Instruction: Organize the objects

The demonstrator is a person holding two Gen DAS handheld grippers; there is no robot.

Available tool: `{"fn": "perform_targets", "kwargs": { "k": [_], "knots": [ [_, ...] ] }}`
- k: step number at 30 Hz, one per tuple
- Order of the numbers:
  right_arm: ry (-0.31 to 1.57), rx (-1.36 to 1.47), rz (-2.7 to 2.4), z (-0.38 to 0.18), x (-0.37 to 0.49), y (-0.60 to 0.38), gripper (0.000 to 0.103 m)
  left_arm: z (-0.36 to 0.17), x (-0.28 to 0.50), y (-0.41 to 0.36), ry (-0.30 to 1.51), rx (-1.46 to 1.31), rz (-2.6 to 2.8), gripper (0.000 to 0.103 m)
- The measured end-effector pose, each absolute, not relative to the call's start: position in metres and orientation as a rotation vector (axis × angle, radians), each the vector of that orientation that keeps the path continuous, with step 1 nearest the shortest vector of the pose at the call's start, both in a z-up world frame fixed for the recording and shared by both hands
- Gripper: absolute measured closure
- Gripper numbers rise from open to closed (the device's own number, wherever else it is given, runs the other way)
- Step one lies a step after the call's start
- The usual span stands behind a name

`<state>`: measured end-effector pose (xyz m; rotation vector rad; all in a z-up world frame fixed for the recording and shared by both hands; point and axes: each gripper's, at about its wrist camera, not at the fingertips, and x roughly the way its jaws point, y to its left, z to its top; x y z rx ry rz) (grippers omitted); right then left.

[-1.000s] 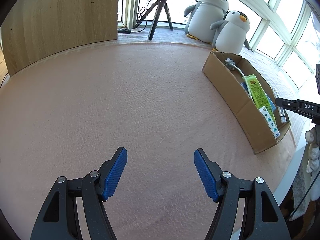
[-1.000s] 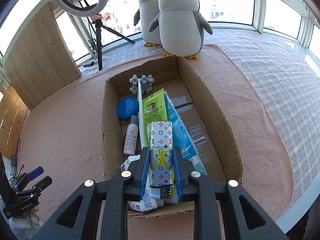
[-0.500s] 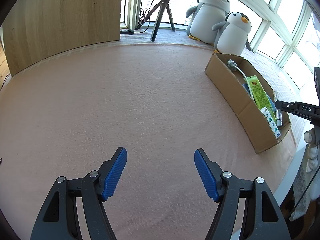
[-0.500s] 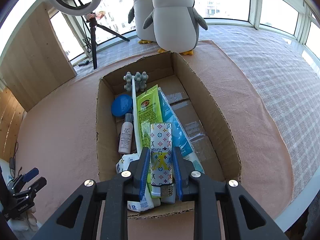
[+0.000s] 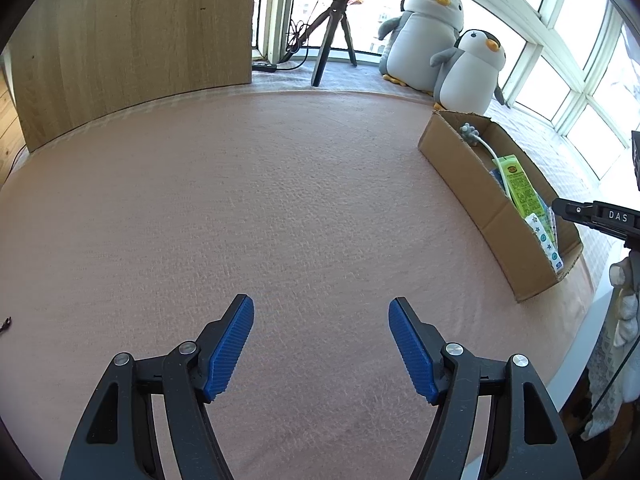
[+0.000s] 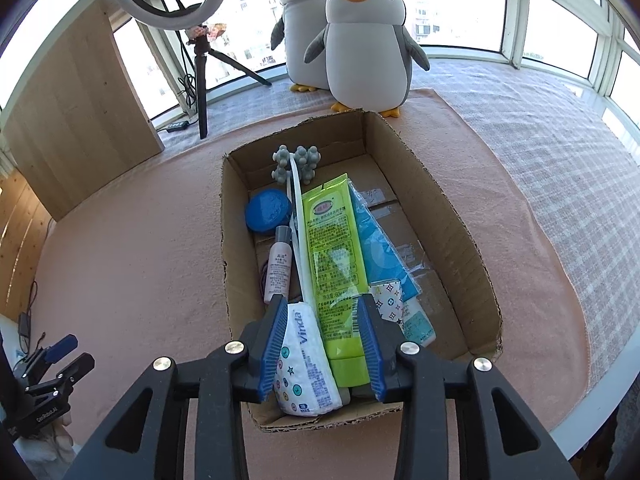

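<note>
An open cardboard box (image 6: 460, 240) lies on the pink cloth. Inside are a green tube (image 6: 334, 256), a Vinda tissue pack (image 6: 306, 360), a blue packet (image 6: 380, 252), a blue round tin (image 6: 267, 211), a small bottle (image 6: 278, 268), a grey-headed massager (image 6: 296, 162) and a patterned pouch (image 6: 388, 300). My right gripper (image 6: 322, 340) hangs open over the box's near end, its pads on either side of the tube and tissue pack, and the pouch lies loose just right of it. My left gripper (image 5: 320, 344) is open and empty over bare cloth, far left of the box (image 5: 480, 200).
Two plush penguins (image 6: 368, 44) stand behind the box. A ring light on a tripod (image 6: 200, 60) and a wooden panel (image 5: 132, 40) are at the back left. The cloth's edge (image 5: 588, 296) drops off just past the box's near end.
My right gripper has opened and let go of the patterned pouch, which now lies in the box beside the blue packet. The left gripper has drifted slightly back, still open.
</note>
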<state>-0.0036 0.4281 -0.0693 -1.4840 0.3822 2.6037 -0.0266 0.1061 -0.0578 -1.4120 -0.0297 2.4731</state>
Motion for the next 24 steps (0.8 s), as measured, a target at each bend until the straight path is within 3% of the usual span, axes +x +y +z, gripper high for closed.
{"fn": "perform_targets", "kwargs": {
  "k": [11, 13, 24],
  "knots": [
    [0.338, -1.513, 2.654, -0.072, -0.003, 0.373, 0.057, -0.050, -0.020, 0.070, -0.070, -1.405, 2.519, 0.028],
    [0.339, -1.519, 2.665, -0.073, -0.002, 0.362, 0.050, -0.047, -0.018, 0.062, -0.074, -1.399, 2.531, 0.027],
    [0.304, -1.556, 2.752, -0.069, -0.003, 0.291, 0.049, -0.027, -0.015, 0.028, -0.073, -1.363, 2.593, 0.022]
  ]
}}
